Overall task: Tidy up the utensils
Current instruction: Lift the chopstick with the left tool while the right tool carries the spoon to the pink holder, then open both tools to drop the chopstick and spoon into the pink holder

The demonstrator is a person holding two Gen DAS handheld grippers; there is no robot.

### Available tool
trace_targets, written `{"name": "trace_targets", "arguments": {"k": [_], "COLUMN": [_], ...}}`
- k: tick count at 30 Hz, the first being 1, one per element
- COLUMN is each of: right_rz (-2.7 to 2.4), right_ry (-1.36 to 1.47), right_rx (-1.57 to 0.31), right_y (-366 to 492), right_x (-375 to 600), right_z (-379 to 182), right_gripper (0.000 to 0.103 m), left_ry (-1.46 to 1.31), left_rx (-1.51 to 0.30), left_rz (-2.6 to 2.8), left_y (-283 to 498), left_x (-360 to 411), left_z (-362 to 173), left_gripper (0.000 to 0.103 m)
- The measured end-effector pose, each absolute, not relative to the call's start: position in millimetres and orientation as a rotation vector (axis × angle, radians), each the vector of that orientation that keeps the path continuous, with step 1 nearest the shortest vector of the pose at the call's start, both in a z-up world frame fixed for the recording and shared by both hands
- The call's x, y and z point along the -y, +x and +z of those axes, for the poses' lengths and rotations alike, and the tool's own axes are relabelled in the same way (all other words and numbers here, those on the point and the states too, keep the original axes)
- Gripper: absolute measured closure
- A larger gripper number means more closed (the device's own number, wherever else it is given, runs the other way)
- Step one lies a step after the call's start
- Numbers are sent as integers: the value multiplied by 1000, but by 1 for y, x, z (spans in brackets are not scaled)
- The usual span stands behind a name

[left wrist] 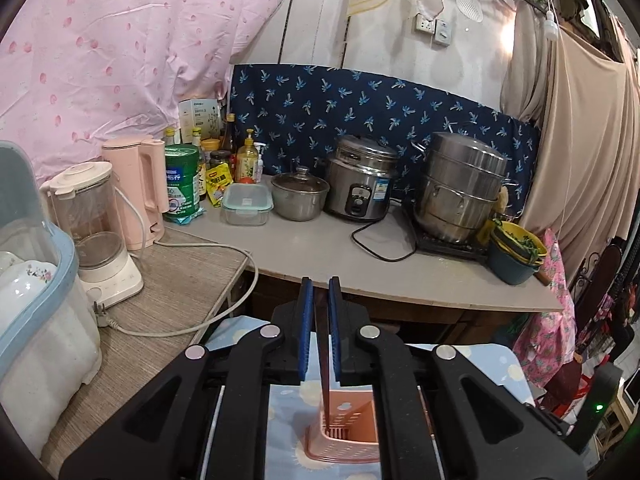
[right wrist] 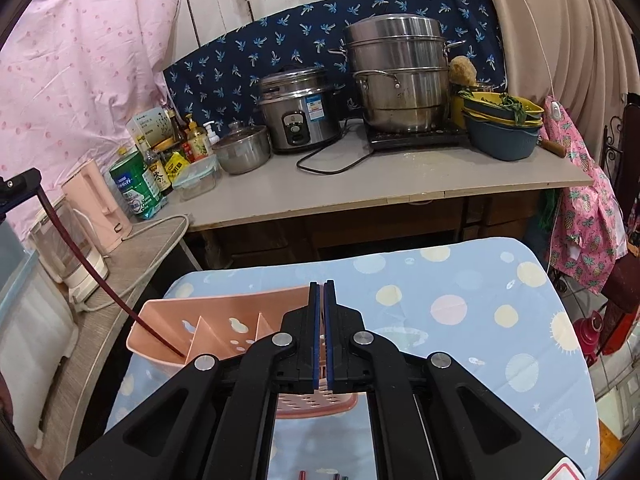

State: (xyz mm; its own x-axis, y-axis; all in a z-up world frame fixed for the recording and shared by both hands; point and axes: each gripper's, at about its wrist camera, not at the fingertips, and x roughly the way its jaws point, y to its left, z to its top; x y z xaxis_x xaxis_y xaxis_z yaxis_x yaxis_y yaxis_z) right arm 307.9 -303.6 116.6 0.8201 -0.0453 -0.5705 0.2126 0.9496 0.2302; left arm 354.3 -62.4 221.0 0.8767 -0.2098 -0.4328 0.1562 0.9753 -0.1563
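Dark red chopstick (left wrist: 322, 354) pinched between blue pads of left gripper (left wrist: 319, 292), lower tip dipping into end compartment of pink utensil caddy (right wrist: 224, 316). Caddy standing on desk (right wrist: 460, 292) under blue dotted cloth. Right gripper (right wrist: 323, 286) pressed together, empty, poised over caddy's near edge. Rice cooker (right wrist: 298, 114), steel steamer pot (right wrist: 400, 76) on counter behind.

Utensil caddy (right wrist: 224, 324) on the clothed table (right wrist: 460, 304), chopstick (right wrist: 86, 264) slanting into its left compartment, counter (right wrist: 400, 184) behind, rice cooker (right wrist: 296, 110) left of the steamer pot (right wrist: 400, 76), blender (left wrist: 98, 232) and kettle (left wrist: 138, 188) far left.
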Motion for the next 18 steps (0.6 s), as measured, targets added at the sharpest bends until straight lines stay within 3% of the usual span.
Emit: {"name": "trace_targets", "arguments": {"k": [5, 12, 18], "right_rz": [-146, -140, -149], "right_ry": [301, 294, 272], "right_rx": [-564, -521, -495], "right_y": [292, 246, 193], "right_x": [307, 301, 292], "right_z": [126, 141, 146], "right_gripper": [75, 61, 55], "left_ry": [-109, -69, 5], "left_rx": [-483, -491, -523], "left_rz": [-169, -146, -143], "left_y": [347, 314, 268], "left_x": [52, 34, 23], "left_z": [213, 200, 174], "left_gripper": [78, 57, 53]}}
